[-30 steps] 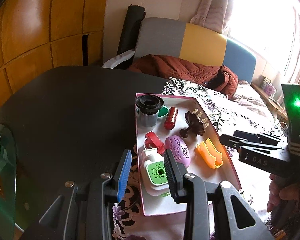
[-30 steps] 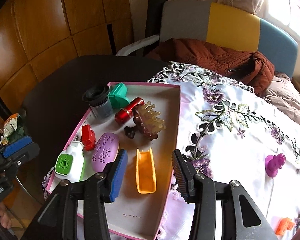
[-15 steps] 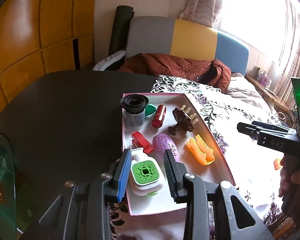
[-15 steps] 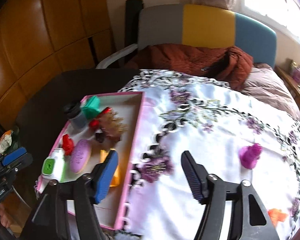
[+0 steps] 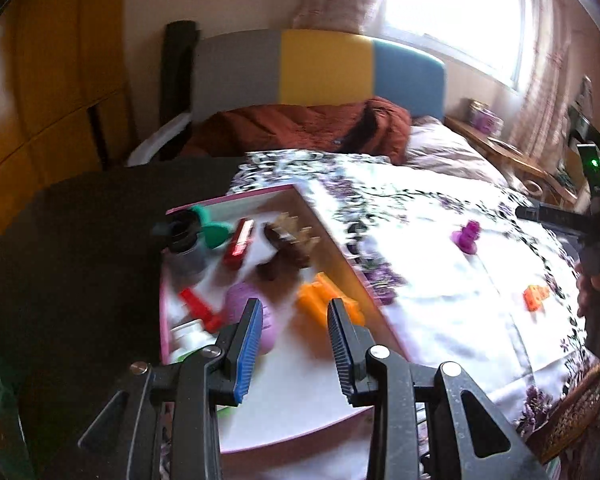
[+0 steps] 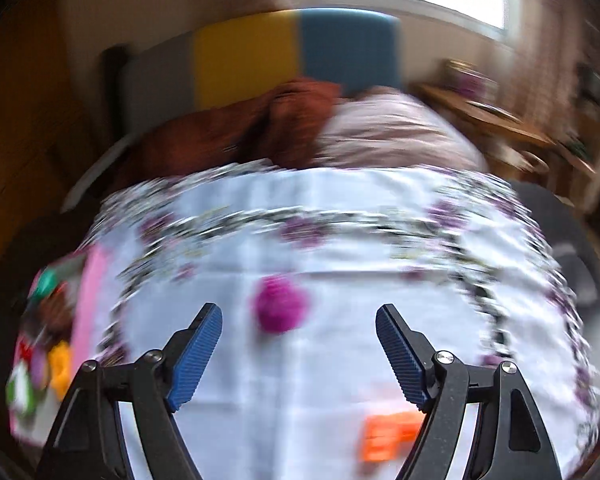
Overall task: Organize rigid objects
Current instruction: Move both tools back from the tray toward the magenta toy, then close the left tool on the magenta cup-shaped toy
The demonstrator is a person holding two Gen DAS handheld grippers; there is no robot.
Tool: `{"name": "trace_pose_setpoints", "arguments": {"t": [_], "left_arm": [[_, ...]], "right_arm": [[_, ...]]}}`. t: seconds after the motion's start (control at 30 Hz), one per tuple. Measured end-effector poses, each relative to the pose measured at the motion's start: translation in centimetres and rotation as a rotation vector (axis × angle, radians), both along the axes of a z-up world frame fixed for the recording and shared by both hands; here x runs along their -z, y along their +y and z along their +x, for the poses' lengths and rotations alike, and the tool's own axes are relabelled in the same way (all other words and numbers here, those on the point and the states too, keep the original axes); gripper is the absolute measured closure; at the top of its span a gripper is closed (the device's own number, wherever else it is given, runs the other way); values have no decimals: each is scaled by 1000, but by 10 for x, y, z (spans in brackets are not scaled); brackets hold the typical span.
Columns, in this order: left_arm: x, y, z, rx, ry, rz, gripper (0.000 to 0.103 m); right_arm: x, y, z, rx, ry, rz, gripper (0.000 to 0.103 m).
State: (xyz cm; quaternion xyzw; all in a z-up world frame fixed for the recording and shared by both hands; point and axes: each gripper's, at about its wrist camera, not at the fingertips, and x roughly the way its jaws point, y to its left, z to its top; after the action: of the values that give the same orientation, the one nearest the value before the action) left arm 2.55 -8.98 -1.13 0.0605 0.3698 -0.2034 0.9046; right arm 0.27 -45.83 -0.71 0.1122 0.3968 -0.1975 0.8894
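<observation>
Both claws spread and holding nothing

The right gripper point(image 6: 299, 354), its jaws wide apart and empty, hangs over the embroidered tablecloth point(image 6: 340, 240), with the blurred magenta toy point(image 6: 280, 309) lying in the centre of the frame between its fingers and an orange piece point(image 6: 390, 436) lower right. The left gripper point(image 5: 293, 350), parted and empty, hovers above the pink-rimmed tray point(image 5: 228, 199), just over its orange clip point(image 5: 320, 300) and purple oval point(image 5: 244, 300).

One pink tray point(image 5: 236, 198) holds eight small things, namely one dark cup point(image 5: 184, 246), one green piece point(image 5: 212, 228), one red tube point(image 5: 240, 242), one brown hair claw point(image 5: 290, 246), one red clip point(image 5: 200, 308), one purple oval point(image 5: 246, 306), one orange piece point(image 5: 320, 304) and one white bottle point(image 5: 190, 338), while the cloth point(image 5: 440, 280) carries two more, one purple toy point(image 5: 466, 236) and one orange block point(image 5: 536, 298).
</observation>
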Motion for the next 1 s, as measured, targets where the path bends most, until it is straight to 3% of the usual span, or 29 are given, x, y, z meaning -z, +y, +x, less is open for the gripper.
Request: {"name": "trace_pose_setpoints", "arguments": {"t": [0.13, 0.2, 0.33, 0.67, 0.83, 0.9, 1.0], "left_arm": [[-3, -36, 3, 102, 16, 2, 63], [-2, -59, 5, 164, 34, -2, 62], [7, -101, 12, 250, 95, -10, 61], [39, -213, 39, 383, 199, 8, 60], [51, -255, 58, 415, 234, -1, 53], [56, -270, 67, 416, 238, -1, 41], [62, -289, 76, 418, 251, -2, 41]], "right_arm": [[6, -52, -22, 207, -31, 21, 23], [11, -73, -33, 320, -41, 79, 23], [13, -93, -45, 403, -89, 160, 23], [20, -98, -50, 421, -96, 227, 22], [20, -100, -50, 423, -105, 245, 21], [21, -101, -49, 419, -105, 257, 21], [23, -101, -47, 412, -100, 274, 21]]}}
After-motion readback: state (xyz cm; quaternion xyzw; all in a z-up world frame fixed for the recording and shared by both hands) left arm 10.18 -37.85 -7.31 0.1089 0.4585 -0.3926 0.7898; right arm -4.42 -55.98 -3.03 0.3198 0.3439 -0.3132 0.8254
